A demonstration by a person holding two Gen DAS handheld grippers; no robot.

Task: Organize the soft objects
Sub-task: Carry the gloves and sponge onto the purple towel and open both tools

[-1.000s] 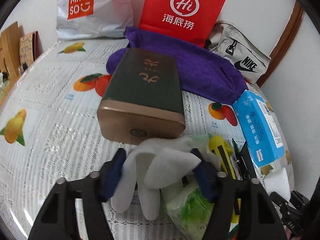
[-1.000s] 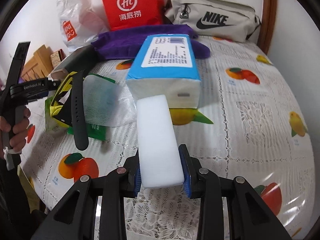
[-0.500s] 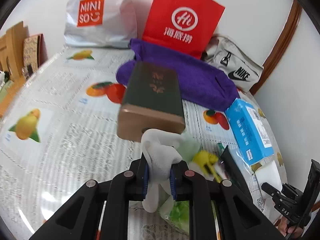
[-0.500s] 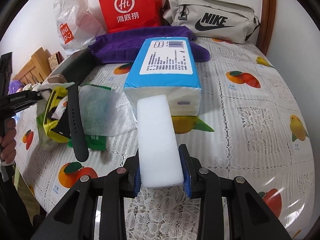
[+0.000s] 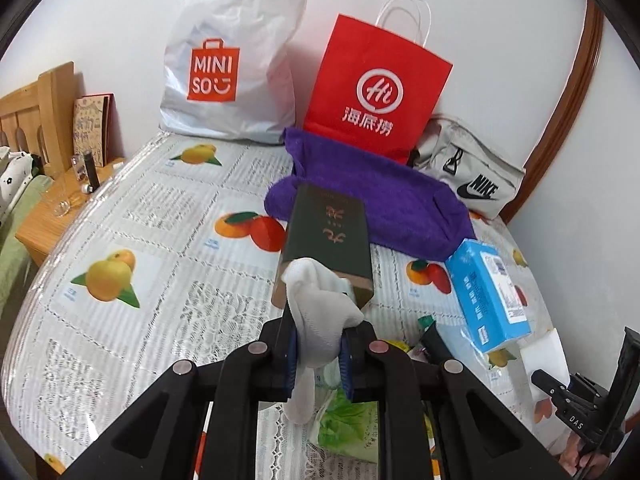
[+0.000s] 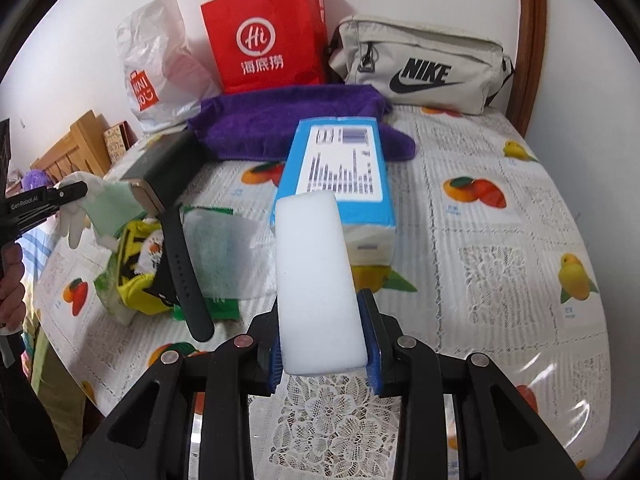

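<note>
A red paper bag (image 5: 378, 92) and a white plastic bag (image 5: 232, 60) are being propped against the wall; a dark box (image 5: 326, 236) is being borne by the fruit-print tabletop (image 5: 160, 248).

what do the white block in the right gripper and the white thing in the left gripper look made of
White block: probably foam sponge, matte, with soft rounded edges and no print. White glove: thin knit fabric, apparently cotton; it bunches between the left gripper's pads and one finger hangs limp.

My table (image 6: 500, 248) wears a fruit-print cloth; a purple towel (image 6: 288, 120), tissue pack (image 6: 340, 168), dark box (image 5: 328, 236) and bags (image 6: 264, 36) lie on it.
</note>
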